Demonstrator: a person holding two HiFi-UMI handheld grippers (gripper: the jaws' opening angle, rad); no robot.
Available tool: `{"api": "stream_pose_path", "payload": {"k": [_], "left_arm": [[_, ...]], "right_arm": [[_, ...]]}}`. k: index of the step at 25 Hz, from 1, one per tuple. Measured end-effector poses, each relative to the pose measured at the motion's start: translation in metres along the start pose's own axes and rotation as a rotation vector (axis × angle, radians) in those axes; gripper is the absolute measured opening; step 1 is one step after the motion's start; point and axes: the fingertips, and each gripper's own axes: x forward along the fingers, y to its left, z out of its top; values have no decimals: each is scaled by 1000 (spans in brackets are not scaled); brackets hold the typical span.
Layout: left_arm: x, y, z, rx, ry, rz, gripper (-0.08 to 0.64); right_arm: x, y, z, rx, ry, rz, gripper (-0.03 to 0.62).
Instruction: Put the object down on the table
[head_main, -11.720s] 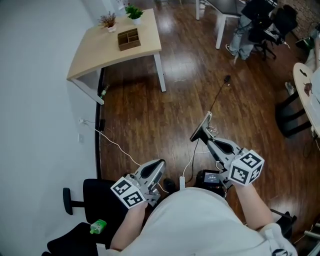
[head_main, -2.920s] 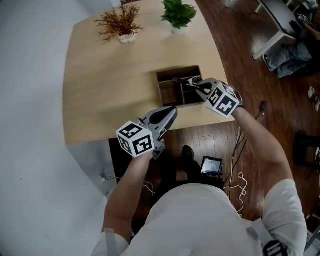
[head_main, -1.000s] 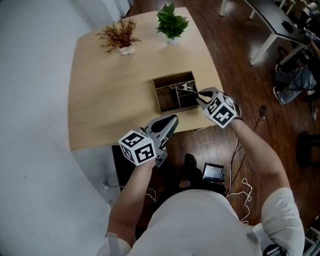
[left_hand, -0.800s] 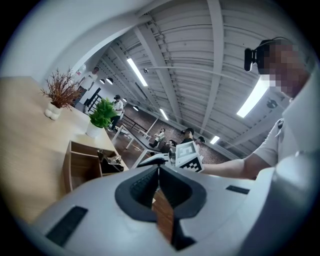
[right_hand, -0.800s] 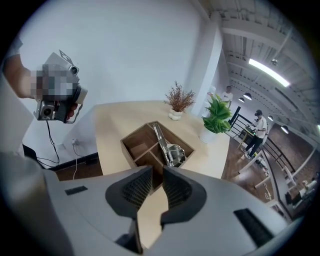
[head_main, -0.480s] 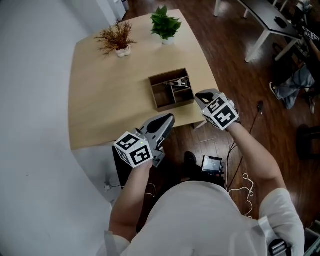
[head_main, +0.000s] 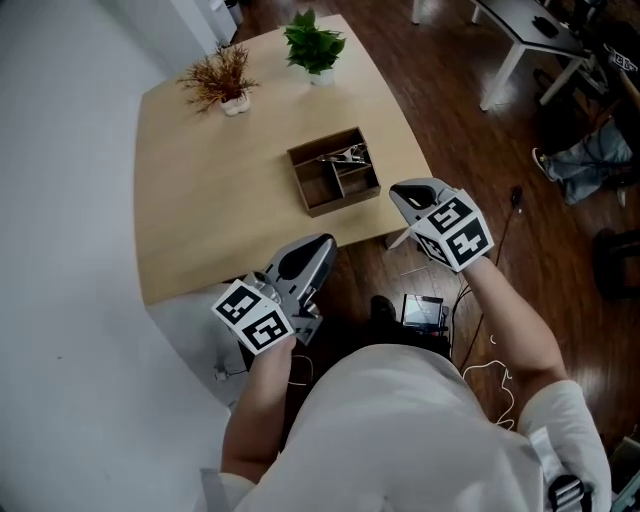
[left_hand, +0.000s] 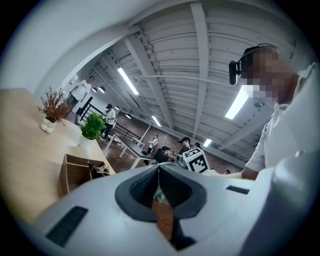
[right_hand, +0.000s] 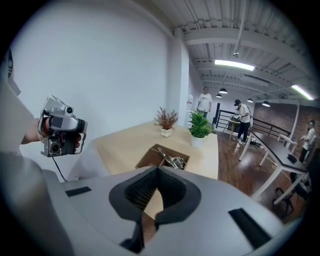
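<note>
A shiny metal utensil (head_main: 343, 154) lies in the far right compartment of an open wooden box (head_main: 312, 190) on the pale wooden table (head_main: 210, 200). The right gripper view also shows the utensil (right_hand: 172, 161) resting in the box (right_hand: 150, 157). My right gripper (head_main: 398, 190) is shut and empty, held off the table's near right edge, short of the box. My left gripper (head_main: 322, 243) is shut and empty too, below the table's near edge. From the left gripper view, the box (left_hand: 75, 172) is low at the left.
A dried plant in a white pot (head_main: 222, 82) and a green potted plant (head_main: 313, 45) stand at the table's far edge. A white wall runs along the left. Dark wood floor with cables and a small device (head_main: 422, 312) lies under my arms. Other people stand far off.
My right gripper has let go of the metal utensil in the box and drawn back off the table towards me. The left gripper has dropped a little lower.
</note>
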Motion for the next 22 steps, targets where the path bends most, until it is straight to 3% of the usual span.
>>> {"api": "stream_pose_path", "payload": {"k": [12, 22], "left_arm": [[-23, -24, -3, 0, 9, -43, 2], [-35, -35, -7, 3, 18, -62, 2]], "right_arm": [[-37, 21, -10, 108, -57, -43, 3], [-65, 40, 2, 203, -161, -54, 3]]}}
